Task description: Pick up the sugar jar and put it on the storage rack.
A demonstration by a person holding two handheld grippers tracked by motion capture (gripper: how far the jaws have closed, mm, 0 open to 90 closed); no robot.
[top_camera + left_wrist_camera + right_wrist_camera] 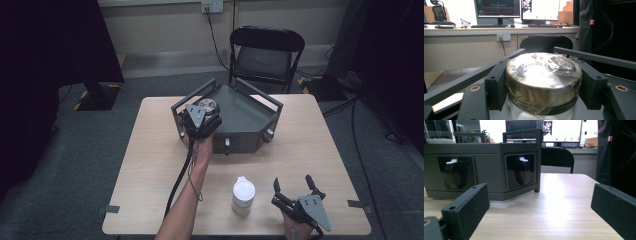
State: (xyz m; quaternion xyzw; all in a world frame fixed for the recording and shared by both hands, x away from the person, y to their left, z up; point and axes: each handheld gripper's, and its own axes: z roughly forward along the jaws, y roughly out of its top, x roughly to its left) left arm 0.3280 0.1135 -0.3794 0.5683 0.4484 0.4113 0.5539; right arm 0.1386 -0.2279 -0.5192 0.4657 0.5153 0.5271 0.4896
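In the grey tray (250, 117) at the far side of the desk (150, 165), the left tool (201, 119) is clamped on a jar (543, 82), both pads tight against its foil-wrapped lid (541, 72). Jar body looks like clear glass w/ something pale inside, though only a sliver shows. Jar sits at the tray's left corner. Right tool (292, 186) rests low at the near right of the desk, jaws spread wide, nothing btwn them. A white-lidded cup (243, 196) stands just left of it, apart from both tools.
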